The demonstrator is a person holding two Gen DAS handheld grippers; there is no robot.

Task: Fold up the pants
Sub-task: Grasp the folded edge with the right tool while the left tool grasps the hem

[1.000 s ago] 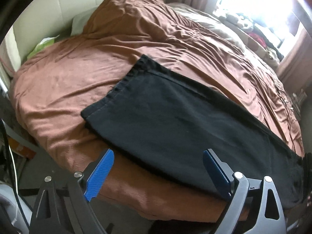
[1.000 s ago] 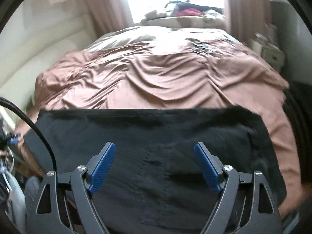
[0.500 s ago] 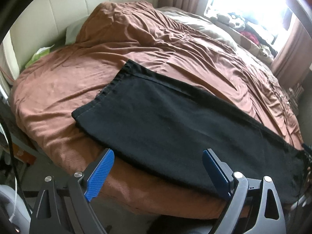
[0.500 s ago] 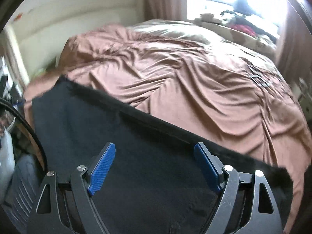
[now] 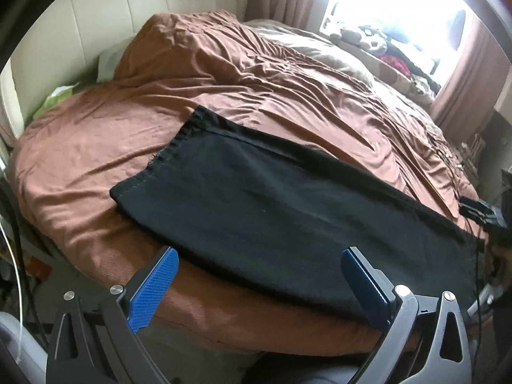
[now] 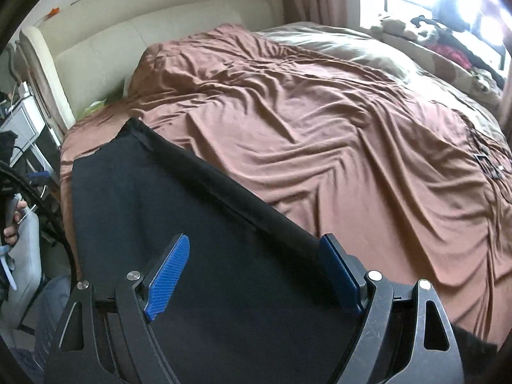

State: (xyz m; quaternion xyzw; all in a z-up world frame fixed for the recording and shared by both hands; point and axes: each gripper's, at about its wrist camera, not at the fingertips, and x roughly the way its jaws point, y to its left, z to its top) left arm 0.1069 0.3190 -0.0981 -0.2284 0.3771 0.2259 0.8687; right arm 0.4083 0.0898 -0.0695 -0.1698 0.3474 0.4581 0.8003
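The pants [image 5: 288,211] are soft black cloth, most likely light and limp, so they should sag and drag rather than hold a shape when lifted. A pinch right at an edge or corner looks safest, since a grip in the flat middle would only bunch the cloth; the stitched hem [image 5: 166,160] is thicker and should give the pads more to bite on. They lie spread flat as one long dark strip, already doubled leg on leg by the look of it, with few wrinkles and a seam running along the far long side.

The strip lies straight ahead of the left gripper [image 5: 259,284], just beyond its fingertips, with the hem end ahead and to its left and the other end running off to its right. The left jaws have just been opening and stand wide apart with nothing between them. The right gripper [image 6: 252,272] hovers over the strip, its jaws also apart and empty, dark cloth filling the space below and ahead-left of it.

Beneath the pants is a rumpled brown bedspread [image 5: 96,147], which spreads well beyond both grippers. A cream padded headboard [image 6: 128,41] stands beyond it, far ahead.
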